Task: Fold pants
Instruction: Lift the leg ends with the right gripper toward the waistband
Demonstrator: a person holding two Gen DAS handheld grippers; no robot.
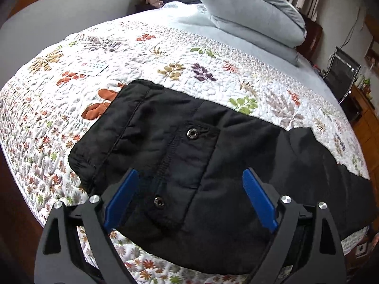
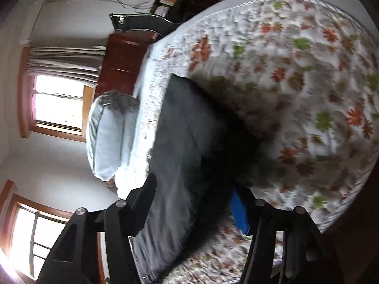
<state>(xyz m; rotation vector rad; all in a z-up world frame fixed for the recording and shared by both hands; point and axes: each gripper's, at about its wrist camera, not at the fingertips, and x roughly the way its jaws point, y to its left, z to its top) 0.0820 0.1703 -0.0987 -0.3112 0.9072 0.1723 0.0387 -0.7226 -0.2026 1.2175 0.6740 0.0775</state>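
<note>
Hovering left gripper [image 1: 189,189]: blue fingers [image 1: 123,196] spread wide, released, above the waistband end of the pants, grasping nothing.
Right gripper [image 2: 196,203]: rolled sideways, fingers spread with dark cloth lying between them; view blurred, so I cannot tell if it grips.
Pants [image 1: 189,146]: black, lying flat on the quilt near the bed's front edge, two metal snaps [image 1: 192,133] showing.
Quilt [image 1: 165,54]: white, floral, covering the bed.
Card [image 1: 93,69]: on the quilt, well apart from the pants.
Pillows [image 1: 251,16]: pale blue, stacked at the far end.
</note>
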